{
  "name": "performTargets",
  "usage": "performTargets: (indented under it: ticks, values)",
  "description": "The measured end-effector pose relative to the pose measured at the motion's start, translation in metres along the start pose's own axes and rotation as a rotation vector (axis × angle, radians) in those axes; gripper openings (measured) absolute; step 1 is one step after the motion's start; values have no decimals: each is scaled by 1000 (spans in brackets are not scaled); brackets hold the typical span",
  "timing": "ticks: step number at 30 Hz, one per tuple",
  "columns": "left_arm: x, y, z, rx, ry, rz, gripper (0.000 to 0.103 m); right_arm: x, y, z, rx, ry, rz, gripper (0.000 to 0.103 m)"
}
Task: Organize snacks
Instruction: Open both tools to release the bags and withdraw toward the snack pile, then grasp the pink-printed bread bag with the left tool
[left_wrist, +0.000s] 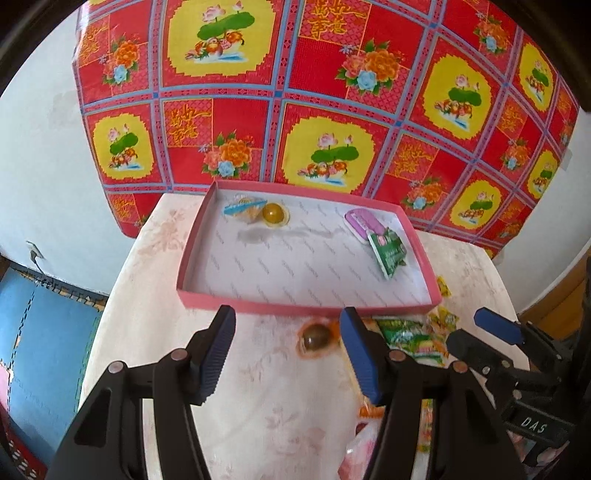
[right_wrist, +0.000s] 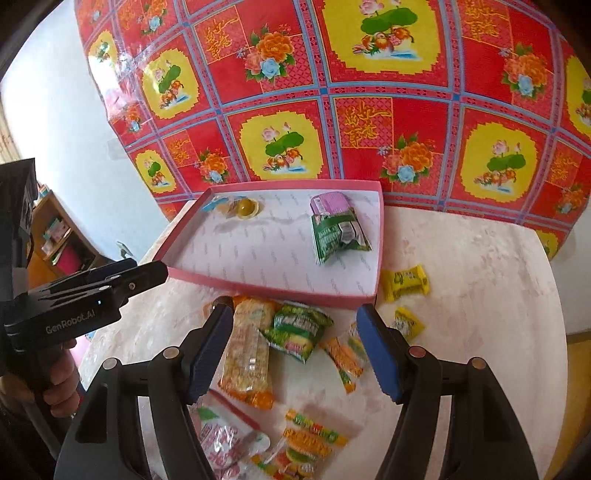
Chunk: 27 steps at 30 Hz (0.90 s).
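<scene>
A pink tray (left_wrist: 306, 308) with a white lining sits at the table's far side. It holds a yellow jelly cup (left_wrist: 275, 214), a blue-edged packet (left_wrist: 242, 208), a purple packet (left_wrist: 360, 221) and a green packet (left_wrist: 388, 253). My left gripper (left_wrist: 290, 350) hangs open and empty over the table. A brown jelly cup (left_wrist: 314, 338) lies on the table beyond its fingers. My right gripper (right_wrist: 295, 350) is open and empty above loose snacks: a long orange packet (right_wrist: 245, 354), a green packet (right_wrist: 297, 330) and a small orange stick (right_wrist: 341, 358).
Two yellow candies (right_wrist: 404, 282) lie right of the tray (right_wrist: 266, 284). A pink-white packet (right_wrist: 221, 439) and a colourful gummy packet (right_wrist: 310, 443) lie nearest me. A hand (right_wrist: 59, 380) holds the left gripper (right_wrist: 155, 271). A red patterned cloth (left_wrist: 332, 92) hangs behind the table.
</scene>
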<state>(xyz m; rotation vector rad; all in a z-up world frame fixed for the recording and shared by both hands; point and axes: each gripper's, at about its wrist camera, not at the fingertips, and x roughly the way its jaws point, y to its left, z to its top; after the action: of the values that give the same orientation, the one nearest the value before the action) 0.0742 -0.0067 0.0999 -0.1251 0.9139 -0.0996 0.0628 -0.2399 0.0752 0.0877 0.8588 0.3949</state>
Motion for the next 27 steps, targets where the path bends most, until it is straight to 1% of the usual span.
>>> performTargets:
  ticks: [6, 11, 18, 27]
  values:
    - [-3, 2, -17, -25, 28, -16, 62, -14, -4, -18, 17, 3, -29, 71]
    - [-5, -1, -30, -21, 51, -22, 62, -20, -7, -31, 37, 9, -40, 71]
    - [-10, -13, -51, 9, 87, -53, 62, -24, -10, -51, 60, 43, -47, 71]
    - [-15, -39, -75, 63, 135, -131, 62, -32, -14, -70, 81, 65, -70, 71]
